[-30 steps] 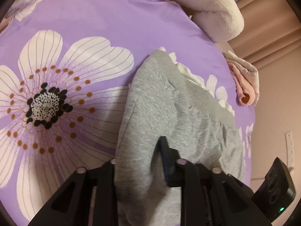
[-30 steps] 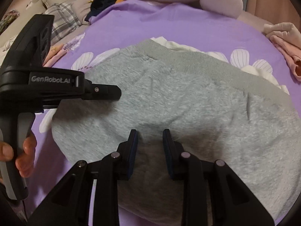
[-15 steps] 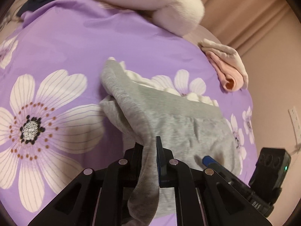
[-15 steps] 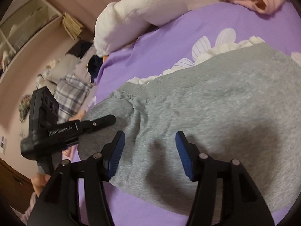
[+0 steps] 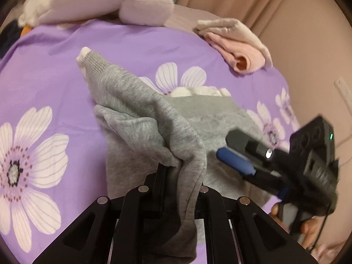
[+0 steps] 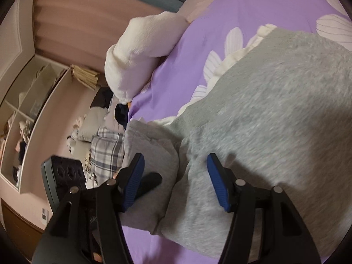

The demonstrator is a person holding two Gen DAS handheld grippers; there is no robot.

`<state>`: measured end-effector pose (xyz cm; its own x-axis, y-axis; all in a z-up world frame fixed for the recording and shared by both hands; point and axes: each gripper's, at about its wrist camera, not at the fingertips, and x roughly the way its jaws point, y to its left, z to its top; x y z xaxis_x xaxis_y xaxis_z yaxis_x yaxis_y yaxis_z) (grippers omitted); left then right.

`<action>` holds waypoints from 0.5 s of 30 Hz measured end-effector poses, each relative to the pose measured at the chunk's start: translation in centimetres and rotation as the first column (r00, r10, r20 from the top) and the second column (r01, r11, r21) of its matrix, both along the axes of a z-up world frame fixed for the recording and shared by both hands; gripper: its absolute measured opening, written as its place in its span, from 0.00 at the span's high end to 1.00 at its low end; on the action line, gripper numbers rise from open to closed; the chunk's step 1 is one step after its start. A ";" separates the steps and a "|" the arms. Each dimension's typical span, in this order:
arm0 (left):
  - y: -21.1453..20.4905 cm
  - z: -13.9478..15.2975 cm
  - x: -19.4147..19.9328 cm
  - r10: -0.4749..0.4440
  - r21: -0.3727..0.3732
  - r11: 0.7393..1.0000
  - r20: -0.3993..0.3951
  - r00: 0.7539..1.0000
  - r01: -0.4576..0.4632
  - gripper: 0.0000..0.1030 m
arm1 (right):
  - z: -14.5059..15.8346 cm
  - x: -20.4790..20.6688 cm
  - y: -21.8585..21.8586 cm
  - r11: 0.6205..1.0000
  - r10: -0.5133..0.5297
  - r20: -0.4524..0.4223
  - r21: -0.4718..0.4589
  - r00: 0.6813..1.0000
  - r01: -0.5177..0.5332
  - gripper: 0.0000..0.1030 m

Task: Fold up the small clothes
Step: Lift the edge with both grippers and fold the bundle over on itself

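A small grey knit garment (image 5: 140,118) with a white frilled edge lies on a purple flowered bedsheet (image 5: 132,44). My left gripper (image 5: 180,173) is shut on a bunched grey edge and holds it lifted, so the cloth drapes over the fingers. The right gripper (image 5: 237,160) shows at the right of the left wrist view, low over the garment. In the right wrist view the right gripper (image 6: 176,176) is open, blue pads wide apart, hovering over the garment (image 6: 264,118) near its folded-up left edge. The left gripper's tip (image 6: 149,180) shows there, under the lifted cloth.
A white plush toy (image 5: 99,2) lies at the head of the bed. A folded pink and beige garment (image 5: 237,44) sits at the far right edge. A pile of plaid and dark clothes (image 6: 105,140) and a shelf unit (image 6: 24,114) stand beyond the bed.
My left gripper has lifted the grey edge higher and pulled it over toward the right. My right gripper has opened wider and tilted over the garment.
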<state>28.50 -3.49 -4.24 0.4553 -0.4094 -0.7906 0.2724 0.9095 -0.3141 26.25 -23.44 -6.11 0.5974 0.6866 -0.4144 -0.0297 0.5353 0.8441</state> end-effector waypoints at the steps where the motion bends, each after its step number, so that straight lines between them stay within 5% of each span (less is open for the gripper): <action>1: -0.6 -0.1 -0.1 -0.014 0.021 1.000 0.002 1.000 0.014 0.92 | -0.2 0.1 -0.2 1.000 0.001 -0.002 0.024 1.000 -0.001 0.37; 7: -2.3 -1.0 -0.8 -0.135 0.084 0.987 0.006 0.991 0.134 0.88 | -0.8 1.6 0.3 0.994 0.073 -0.025 0.080 0.997 -0.071 0.25; 12: 0.9 -1.7 -0.1 -0.143 -0.133 0.982 -0.040 0.989 0.137 0.85 | 0.0 3.1 1.9 0.984 0.179 -0.034 0.003 0.983 -0.179 0.24; 15: 1.7 -1.7 -0.2 -0.137 -0.195 0.973 -0.039 0.990 0.127 0.85 | 1.2 4.1 3.9 0.966 0.249 -0.040 -0.069 0.968 -0.251 0.23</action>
<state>28.29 -1.77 -5.92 0.3472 -0.6090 -0.7132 0.3648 0.7883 -0.4955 30.36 -19.56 -4.95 0.3970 0.7799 -0.4839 -0.1452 0.5739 0.8059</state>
